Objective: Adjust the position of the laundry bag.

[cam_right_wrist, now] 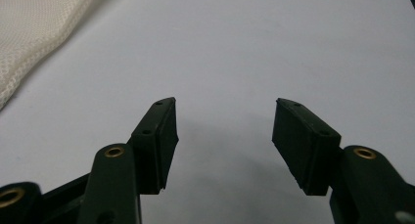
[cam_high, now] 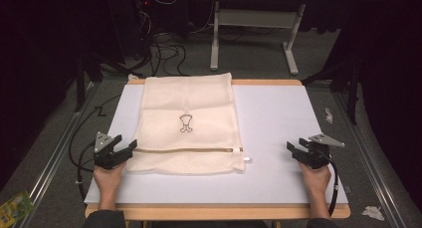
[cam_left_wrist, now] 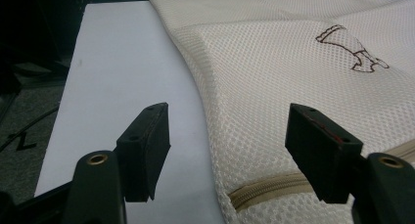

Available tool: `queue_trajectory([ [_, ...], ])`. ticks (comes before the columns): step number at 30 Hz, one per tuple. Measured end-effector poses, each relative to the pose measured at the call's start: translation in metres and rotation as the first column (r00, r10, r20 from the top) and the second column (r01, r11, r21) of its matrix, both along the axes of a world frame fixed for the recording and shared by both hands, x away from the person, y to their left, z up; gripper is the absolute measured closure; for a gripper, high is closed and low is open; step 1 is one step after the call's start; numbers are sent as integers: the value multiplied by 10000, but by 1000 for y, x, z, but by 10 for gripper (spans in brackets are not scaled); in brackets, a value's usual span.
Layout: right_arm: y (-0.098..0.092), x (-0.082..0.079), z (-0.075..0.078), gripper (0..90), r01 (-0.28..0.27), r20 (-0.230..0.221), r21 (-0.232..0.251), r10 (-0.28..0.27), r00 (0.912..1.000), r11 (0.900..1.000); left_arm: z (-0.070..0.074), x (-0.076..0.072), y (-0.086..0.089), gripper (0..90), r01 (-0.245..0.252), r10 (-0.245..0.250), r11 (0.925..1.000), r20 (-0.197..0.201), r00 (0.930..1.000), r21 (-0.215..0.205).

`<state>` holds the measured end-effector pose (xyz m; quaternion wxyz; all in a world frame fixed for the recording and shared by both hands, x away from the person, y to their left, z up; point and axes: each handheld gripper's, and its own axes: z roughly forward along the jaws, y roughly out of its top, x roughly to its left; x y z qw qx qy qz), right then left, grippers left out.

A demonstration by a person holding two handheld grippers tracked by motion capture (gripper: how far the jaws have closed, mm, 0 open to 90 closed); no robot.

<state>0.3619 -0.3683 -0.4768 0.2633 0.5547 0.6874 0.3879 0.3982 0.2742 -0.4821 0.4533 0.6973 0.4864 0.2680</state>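
The mesh bag (cam_high: pixel 186 123) lies lengthwise away from you, zipper nearest. Your left gripper (cam_high: pixel 125 149) gapes at its corner, your right gripper (cam_high: pixel 294 150) well aside, both empty.

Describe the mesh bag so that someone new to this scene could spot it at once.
On the white table, look left of centre: a flat cream mesh bag lies there. A small outline drawing marks its middle, and a tan zipper crosses its near end, close to the open left gripper.
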Motion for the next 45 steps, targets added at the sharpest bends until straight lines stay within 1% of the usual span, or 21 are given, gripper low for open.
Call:
queue_trajectory([
  [8, 0, 0, 0, 430, 21, 14, 3, -21, 10000, 10000, 0, -1, 1, 332, -82, 82, 9999, 94, 9999, -91],
  [12, 0, 0, 0, 426, 47, 0, 50, -47, 10000, 10000, 0, -1, 1, 346, 15, -14, 10000, 109, 9999, -79],
  [16, 0, -1, 0, 422, 87, 48, 77, -87, 10000, 9999, 0, 1, 2, 307, -14, 13, 9999, -87, 10000, -121],
  [20, -1, 0, 0, 427, 22, 103, 96, -23, 9999, 10000, 0, 1, 2, 321, -51, 49, 9999, -125, 9999, -152],
  [21, -1, -1, 1, 427, 91, 50, 194, -92, 9999, 9998, 0, 2, 2, 321, -17, 14, 9998, -181, 9998, -173],
  [22, -2, -1, 1, 438, 119, 115, 231, -121, 9999, 9997, 0, 3, 3, 319, 57, -62, 9998, -242, 9997, -203],
  [25, -2, -2, 1, 454, 81, 167, 252, -85, 9998, 9996, 0, 4, 3, 324, 159, -165, 9996, -299, 9994, -225],
  [27, -2, -2, 2, 478, 82, 217, 193, -86, 9997, 9998, 0, 5, 4, 332, 172, -184, 9994, -409, 9990, -304],
  [30, -1, -1, 2, 501, 100, 251, 211, -105, 9996, 9997, 1, 5, 5, 342, 116, -137, 9988, -442, 9989, -467],
  [32, 0, 1, 3, 503, 17, 132, 478, -23, 9999, 9989, 1, 5, 5, 345, 72, -95, 9989, -487, 9988, -460],
  [33, 1, 2, 4, 508, -75, 112, 474, 70, 9999, 9988, 2, 4, 5, 345, 79, -101, 9992, -531, 9985, -403],
  [34, 5, 3, 6, 517, -149, 69, 571, 145, 9999, 9983, 3, 4, 4, 345, 91, -108, 9995, -526, 9986, -313],
  [36, 7, 4, 6, 518, -226, 56, 583, 223, 9997, 9980, 5, 4, 4, 345, 135, -149, 9996, -545, 9984, -254],
  [39, 17, 8, 10, 518, -496, 36, 644, 495, 9988, 9967, 7, 4, 2, 344, 206, -222, 9995, -647, 9977, -256],
  [41, 23, 10, 11, 515, -684, -121, 758, 695, 9975, 9948, 7, 5, 0, 345, 238, -256, 9994, -734, 9970, -259],
  [42, 29, 13, 11, 514, -809, -148, 709, 822, 9965, 9942, 8, 5, -1, 345, 271, -287, 9994, -763, 9967, -226],
  [43, 29, 13, 11, 514, -809, -148, 709, 822, 9965, 9942, 8, 5, -2, 345, 278, -296, 9993, -806, 9963, -235],
  [45, 36, 16, 11, 512, -945, -332, 692, 970, 9947, 9931, 9, 5, -4, 345, 369, -382, 9992, -856, 9956, -176],
])
